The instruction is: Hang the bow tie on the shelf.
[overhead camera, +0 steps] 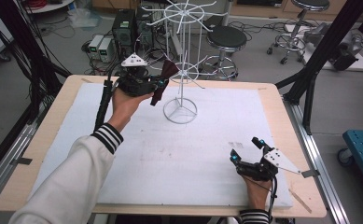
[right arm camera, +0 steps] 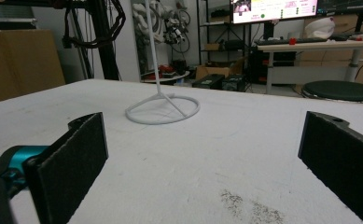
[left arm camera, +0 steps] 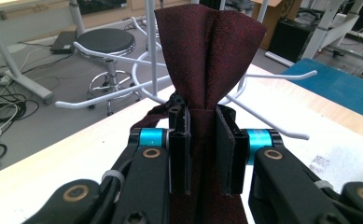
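Observation:
A dark red bow tie (left arm camera: 210, 56) is pinched at its middle by my left gripper (left arm camera: 202, 154), which is shut on it. In the high view the left gripper (overhead camera: 159, 85) holds the bow tie (overhead camera: 164, 80) in the air just left of a white wire rack (overhead camera: 183, 56), close to its lower arms. The rack's ring base (overhead camera: 180, 111) stands on the white mat. My right gripper (overhead camera: 247, 149) rests low at the mat's front right, open, with nothing between its black pads (right arm camera: 74, 161). Ahead of it stands the rack base (right arm camera: 163, 109).
The white mat (overhead camera: 170, 154) covers a wooden table (overhead camera: 282, 116). The rack's white arms (left arm camera: 268, 74) spread out just behind the bow tie. Stools (overhead camera: 226, 39), computer boxes and cables stand on the floor beyond the table. A dark smudge (right arm camera: 249, 207) marks the mat near the right gripper.

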Demonstrator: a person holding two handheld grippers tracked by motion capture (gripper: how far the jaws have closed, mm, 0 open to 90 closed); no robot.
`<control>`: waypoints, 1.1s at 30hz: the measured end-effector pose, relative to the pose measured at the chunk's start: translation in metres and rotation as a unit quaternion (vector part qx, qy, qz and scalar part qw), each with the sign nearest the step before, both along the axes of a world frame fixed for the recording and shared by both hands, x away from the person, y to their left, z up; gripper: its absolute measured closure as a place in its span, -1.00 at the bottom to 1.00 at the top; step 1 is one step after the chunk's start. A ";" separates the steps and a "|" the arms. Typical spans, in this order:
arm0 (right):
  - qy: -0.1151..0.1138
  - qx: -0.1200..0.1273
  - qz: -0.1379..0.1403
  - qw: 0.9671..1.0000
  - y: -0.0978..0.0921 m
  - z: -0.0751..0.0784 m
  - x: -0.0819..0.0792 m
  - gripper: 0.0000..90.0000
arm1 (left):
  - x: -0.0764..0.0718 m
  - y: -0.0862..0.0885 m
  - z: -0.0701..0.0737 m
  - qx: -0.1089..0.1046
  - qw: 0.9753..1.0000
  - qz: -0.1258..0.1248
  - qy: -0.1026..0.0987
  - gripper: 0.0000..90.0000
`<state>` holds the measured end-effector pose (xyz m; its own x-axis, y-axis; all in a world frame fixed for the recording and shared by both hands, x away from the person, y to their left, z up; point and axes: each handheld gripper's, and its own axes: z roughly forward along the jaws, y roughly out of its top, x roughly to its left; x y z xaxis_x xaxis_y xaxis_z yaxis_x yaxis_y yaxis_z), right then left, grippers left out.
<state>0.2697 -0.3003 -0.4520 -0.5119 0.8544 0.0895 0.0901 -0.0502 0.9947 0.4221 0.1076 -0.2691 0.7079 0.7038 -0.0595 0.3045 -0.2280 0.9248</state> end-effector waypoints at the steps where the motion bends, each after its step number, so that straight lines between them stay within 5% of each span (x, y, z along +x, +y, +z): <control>1: 0.001 0.000 0.000 1.000 0.000 0.000 0.000 -0.98 | 0.000 0.000 0.000 0.000 1.000 0.000 0.001 0.69; 11: 0.000 0.001 -0.001 1.000 0.000 0.000 0.000 -0.98 | 0.000 0.002 0.001 -0.014 1.000 -0.002 -0.002 0.51; 16: -0.001 -0.001 -0.002 1.000 0.000 0.000 0.000 -0.98 | 0.000 0.004 0.001 -0.022 1.000 -0.011 -0.007 0.03; 17: 0.000 0.001 -0.001 1.000 0.000 0.000 0.000 -0.98 | 0.000 0.005 0.001 -0.022 1.000 -0.014 -0.012 -0.21; 19: -0.001 0.000 -0.001 1.000 0.000 0.000 0.000 -0.98 | -0.001 0.006 0.001 -0.028 0.999 -0.025 -0.036 -0.33; 20: 0.000 0.000 -0.001 1.000 0.000 0.000 0.000 -0.98 | -0.003 0.007 0.001 -0.027 0.998 -0.023 -0.049 -0.65; 21: 0.000 0.000 -0.001 1.000 0.000 0.000 0.000 -0.98 | -0.005 0.007 0.000 -0.023 0.997 -0.020 -0.064 -0.65; 22: -0.001 -0.001 0.000 1.000 0.000 0.000 0.000 -0.98 | -0.007 0.009 0.000 -0.018 0.997 -0.025 -0.073 -0.89; 24: -0.003 -0.003 -0.001 1.000 0.001 0.000 0.000 -0.98 | -0.010 0.014 0.001 -0.025 0.997 -0.046 -0.065 -0.93; 29: -0.003 -0.003 -0.001 1.000 0.001 0.000 -0.001 -0.98 | -0.024 0.035 0.002 -0.038 0.992 -0.045 -0.111 -0.96; 33: 0.001 0.002 0.000 1.000 0.000 0.000 -0.001 -0.98 | -0.032 0.054 -0.001 -0.036 0.992 -0.051 -0.114 -0.96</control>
